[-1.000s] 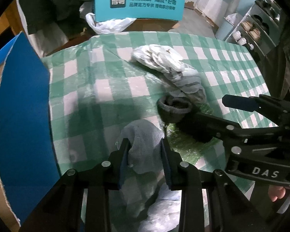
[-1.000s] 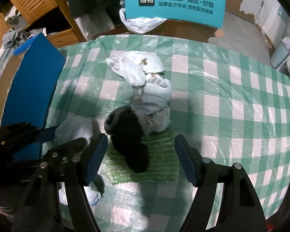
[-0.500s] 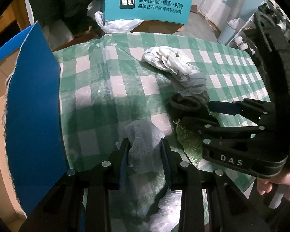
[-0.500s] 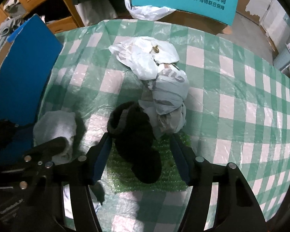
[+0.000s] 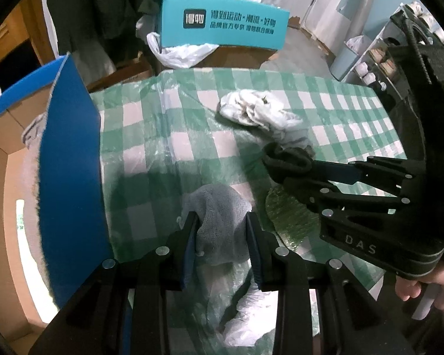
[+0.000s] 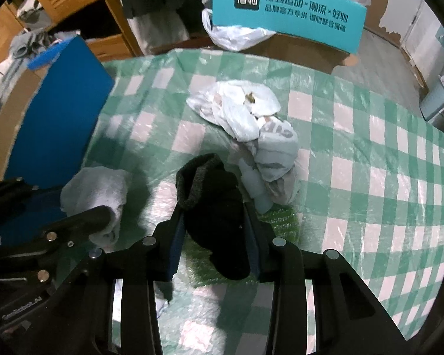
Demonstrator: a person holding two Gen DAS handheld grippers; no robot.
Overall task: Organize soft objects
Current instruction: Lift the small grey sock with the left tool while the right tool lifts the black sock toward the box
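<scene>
Now both tools carry something soft. The left gripper point(image 5: 222, 230) is clamped on a pale grey sock point(image 5: 219, 219), bunched between its narrow-set jaws and hanging above the green checked tablecloth point(image 5: 151, 136). The right gripper point(image 6: 213, 233) has just been closing, and the dark sock point(image 6: 213, 204) sits pinched between its pads, its ribbed cuff standing up toward twelve o'clock. At about one o'clock of the dark sock lies a heap of white and grey socks point(image 6: 251, 130), touching it or nearly so; under it shows a patch of green bubble wrap point(image 6: 278, 222).

To do the lift well, I judge the right hand should rise straight before it travels, so the dark sock peels cleanly off the neighbouring heap and drags none of it along. The likely goal is the cardboard box with the blue flap point(image 5: 71, 159), at nine o'clock in the left wrist view. Both grips are on loose folds; a slow carry keeps the cloth from slipping out.
</scene>
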